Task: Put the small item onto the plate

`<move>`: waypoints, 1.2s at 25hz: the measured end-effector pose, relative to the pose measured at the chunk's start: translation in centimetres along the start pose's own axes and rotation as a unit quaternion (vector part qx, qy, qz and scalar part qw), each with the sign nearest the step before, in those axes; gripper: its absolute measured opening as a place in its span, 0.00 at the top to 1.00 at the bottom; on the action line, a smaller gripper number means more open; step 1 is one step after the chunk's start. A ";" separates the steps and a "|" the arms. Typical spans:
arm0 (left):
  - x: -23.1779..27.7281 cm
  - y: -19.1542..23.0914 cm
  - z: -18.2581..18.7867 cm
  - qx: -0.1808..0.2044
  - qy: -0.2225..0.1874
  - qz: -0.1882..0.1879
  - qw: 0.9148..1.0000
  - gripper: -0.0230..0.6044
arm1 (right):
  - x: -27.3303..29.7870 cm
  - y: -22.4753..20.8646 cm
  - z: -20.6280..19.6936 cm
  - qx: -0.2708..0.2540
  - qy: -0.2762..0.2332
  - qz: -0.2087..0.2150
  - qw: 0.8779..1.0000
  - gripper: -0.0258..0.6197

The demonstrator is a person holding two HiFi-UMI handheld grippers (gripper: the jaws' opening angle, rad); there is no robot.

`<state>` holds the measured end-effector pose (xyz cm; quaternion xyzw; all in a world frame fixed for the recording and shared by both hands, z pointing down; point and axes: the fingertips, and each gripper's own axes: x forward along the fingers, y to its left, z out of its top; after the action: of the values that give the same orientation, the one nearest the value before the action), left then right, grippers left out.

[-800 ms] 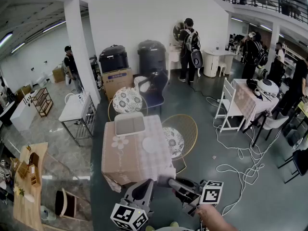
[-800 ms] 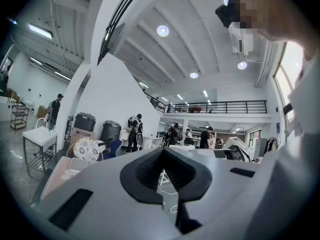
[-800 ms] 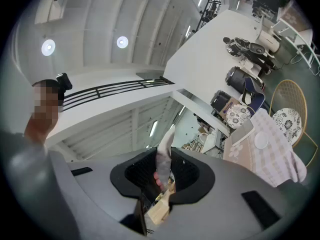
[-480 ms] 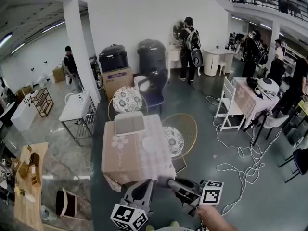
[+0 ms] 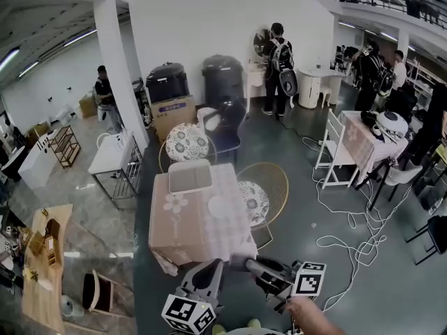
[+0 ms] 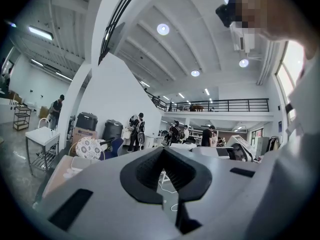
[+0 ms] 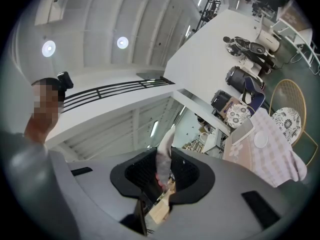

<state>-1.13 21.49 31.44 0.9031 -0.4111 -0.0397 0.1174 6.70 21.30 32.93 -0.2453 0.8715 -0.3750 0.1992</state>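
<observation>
Carrying step: right tongs [image 7: 160,166] clench a small pale-grey tapered item [image 7: 165,149]; left tongs [image 6: 164,170] closed, empty. Next: reach the white round plate [image 5: 218,207] on the pink-clothed table [image 5: 183,234].

small item [image 7: 164,151] — pale, thin, upright in right hand-held gripper [image 7: 161,165] | plate [image 5: 218,207] — white, round, on table [image 5: 183,232]

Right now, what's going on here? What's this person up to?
A person stands a little way back from the cloth-covered table with a gripper in each hand. The right gripper is clamped on a small pale item, held up in the air. The left gripper is shut with nothing in it. The white plate sits on the table near a tray. The item is not on it yet.
</observation>
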 end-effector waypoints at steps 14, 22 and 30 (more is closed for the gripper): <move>1.3 0.0 -0.7 -0.004 0.000 0.026 1.000 0.96 | -1.4 -1.4 1.1 0.016 0.004 0.015 1.000 0.82; 2.3 0.4 -1.5 -0.002 0.003 0.056 0.998 0.96 | -1.8 -3.3 1.7 0.021 0.016 0.025 0.999 0.82; 4.8 4.0 -1.6 0.000 0.003 0.065 0.998 0.96 | 1.0 -6.3 2.8 0.025 0.021 0.023 0.999 0.82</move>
<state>-0.58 15.63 34.06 0.8748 -0.4681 -0.0293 0.1215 9.10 15.38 35.77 -0.2122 0.8714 -0.3970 0.1951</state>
